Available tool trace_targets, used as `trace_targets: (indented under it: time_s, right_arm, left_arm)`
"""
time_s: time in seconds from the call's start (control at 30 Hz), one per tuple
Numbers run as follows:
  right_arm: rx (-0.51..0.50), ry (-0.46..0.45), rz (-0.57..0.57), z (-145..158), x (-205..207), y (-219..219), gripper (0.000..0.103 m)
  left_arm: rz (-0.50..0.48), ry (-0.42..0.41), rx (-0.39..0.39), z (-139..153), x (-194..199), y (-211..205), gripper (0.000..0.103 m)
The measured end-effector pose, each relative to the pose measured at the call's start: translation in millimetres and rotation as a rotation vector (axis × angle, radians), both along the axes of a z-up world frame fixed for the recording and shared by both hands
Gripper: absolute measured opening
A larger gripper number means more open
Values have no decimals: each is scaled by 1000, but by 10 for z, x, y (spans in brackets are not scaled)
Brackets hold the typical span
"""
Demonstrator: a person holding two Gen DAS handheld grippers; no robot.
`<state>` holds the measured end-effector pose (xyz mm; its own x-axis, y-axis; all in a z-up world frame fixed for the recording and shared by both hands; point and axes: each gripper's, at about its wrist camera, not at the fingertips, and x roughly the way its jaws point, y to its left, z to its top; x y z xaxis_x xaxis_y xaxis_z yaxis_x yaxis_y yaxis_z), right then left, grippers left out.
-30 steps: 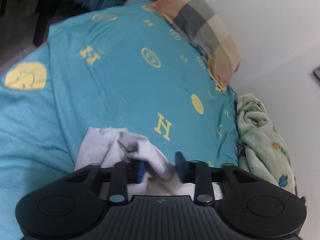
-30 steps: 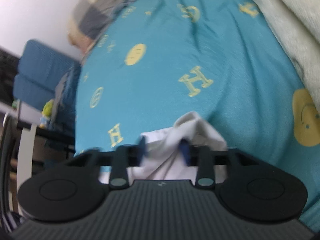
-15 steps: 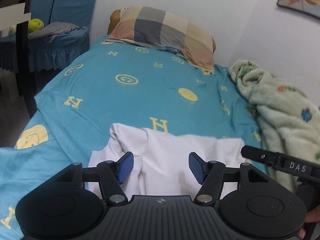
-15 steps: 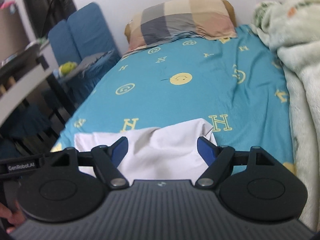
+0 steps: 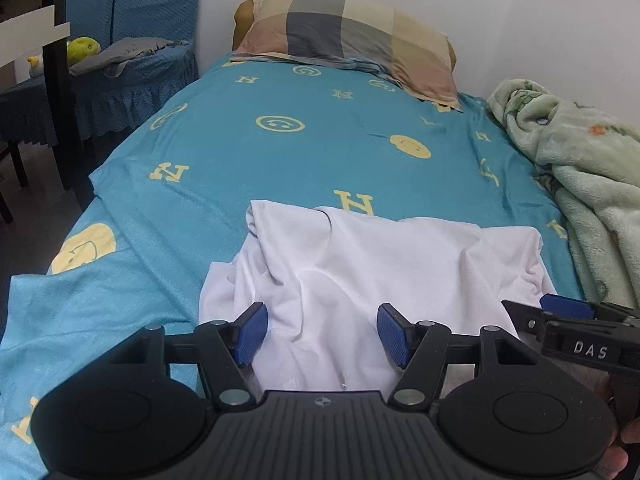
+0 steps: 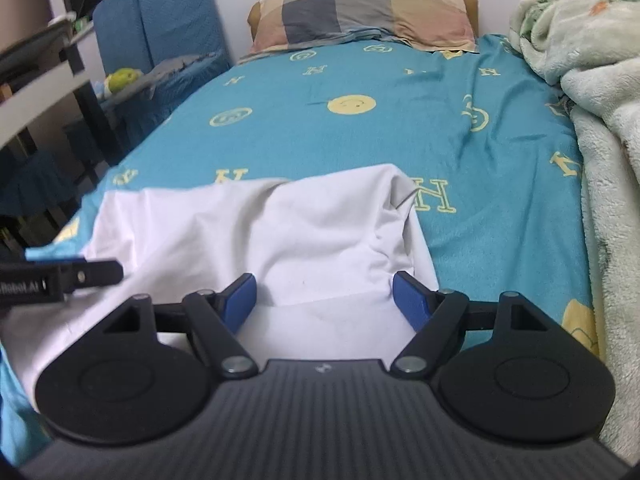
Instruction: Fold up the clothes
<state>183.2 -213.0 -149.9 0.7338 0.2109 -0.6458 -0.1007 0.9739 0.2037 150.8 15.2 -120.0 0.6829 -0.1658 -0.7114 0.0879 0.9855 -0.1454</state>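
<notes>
A white garment (image 5: 372, 268) lies rumpled and partly folded on the near end of the bed; it also shows in the right wrist view (image 6: 256, 232). My left gripper (image 5: 322, 336) is open and empty, just above the garment's near left part. My right gripper (image 6: 326, 300) is open and empty above the garment's near right part. The right gripper's finger (image 5: 568, 308) shows at the right edge of the left wrist view, and the left gripper's finger (image 6: 80, 272) at the left edge of the right wrist view.
The bed has a teal sheet (image 5: 320, 148) with yellow prints. A checked pillow (image 5: 348, 36) lies at the head by the wall. A pale green fleece blanket (image 5: 580, 168) is heaped along the right side. A blue-covered chair (image 5: 120, 60) stands left of the bed.
Both grippers were shut on the white garment one second ago. They have opened, let it go and pulled back and up. The garment now lies spread on the bed.
</notes>
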Motion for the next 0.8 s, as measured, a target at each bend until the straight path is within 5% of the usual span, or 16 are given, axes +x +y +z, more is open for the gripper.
trace_targets:
  time_s: [0.17, 0.5, 0.8]
  right_arm:
    - [85, -18, -71, 157, -98, -162, 77]
    - [100, 42, -130, 216, -235, -318, 77]
    - [150, 138, -127, 54, -198, -383, 77]
  left_arm:
    - [41, -5, -20, 163, -132, 46, 65]
    - [106, -2, -19, 322, -383, 211, 77]
    - [88, 76, -39, 185, -361, 222, 69]
